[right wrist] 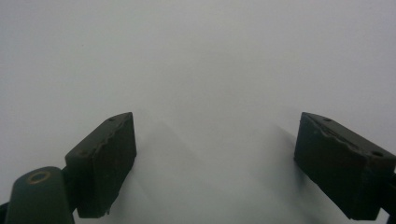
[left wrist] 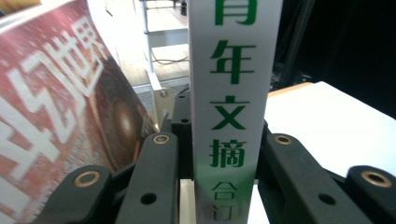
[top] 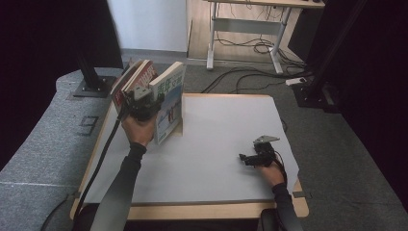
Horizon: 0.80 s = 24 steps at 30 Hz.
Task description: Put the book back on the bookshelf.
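A thick book with a white spine and green characters (left wrist: 233,70) stands upright near the table's far left (top: 169,103). My left gripper (top: 143,103) is shut on its spine, with a jaw pressed against each side (left wrist: 222,138). A red-covered book (top: 137,77) leans just behind and left of it, and its cover (left wrist: 56,107) fills the left of the left gripper view. My right gripper (top: 244,158) rests low over the white table top (top: 216,130) at the right, pointing left. Its jaws (right wrist: 215,140) stand open with nothing between them.
The white top ends in a wooden front edge (top: 192,211). A black stand base (top: 91,86) sits on the grey floor beyond the table's left corner. A desk frame (top: 245,29) and loose floor cables (top: 255,77) lie farther back.
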Motion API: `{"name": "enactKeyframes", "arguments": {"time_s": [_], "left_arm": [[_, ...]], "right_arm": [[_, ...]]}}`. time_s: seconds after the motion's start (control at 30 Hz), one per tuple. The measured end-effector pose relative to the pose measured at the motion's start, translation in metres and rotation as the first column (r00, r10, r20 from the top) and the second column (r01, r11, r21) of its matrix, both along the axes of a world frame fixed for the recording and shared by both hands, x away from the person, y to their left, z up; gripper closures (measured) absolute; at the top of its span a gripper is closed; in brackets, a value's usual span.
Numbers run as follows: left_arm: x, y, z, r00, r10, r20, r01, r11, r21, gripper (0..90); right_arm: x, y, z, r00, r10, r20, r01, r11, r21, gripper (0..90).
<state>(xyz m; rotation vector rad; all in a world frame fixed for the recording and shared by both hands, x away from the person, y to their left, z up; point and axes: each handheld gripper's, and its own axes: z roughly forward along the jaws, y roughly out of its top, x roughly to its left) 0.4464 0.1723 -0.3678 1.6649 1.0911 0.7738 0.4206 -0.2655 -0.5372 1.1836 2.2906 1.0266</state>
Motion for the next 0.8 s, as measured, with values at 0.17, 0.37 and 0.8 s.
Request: {"name": "enactKeyframes", "arguments": {"time_s": [0.17, 0.37, 0.8], "left_arm": [[0.001, -0.004, -0.007, 0.9998, 0.014, 0.011, -0.014, 0.9997, 0.022, 74.3], [0.0, -0.008, -0.015, 1.0, -0.008, -0.003, 0.008, 0.9999, -0.006, 73.7], [-0.023, -0.024, -0.028, 0.9952, -0.096, -0.015, 0.097, 0.9929, 0.068, 71.6]], "right_arm": [[0.0, 0.0, 0.0, 1.0, 0.0, 0.001, 0.0, 1.0, -0.001, 12.0], [0.0, 0.0, 0.0, 1.0, 0.0, 0.002, 0.0, 1.0, 0.0, 12.1], [0.0, 0.0, 0.0, 1.0, 0.0, 0.003, 0.0, 1.0, -0.002, 12.0]]}}
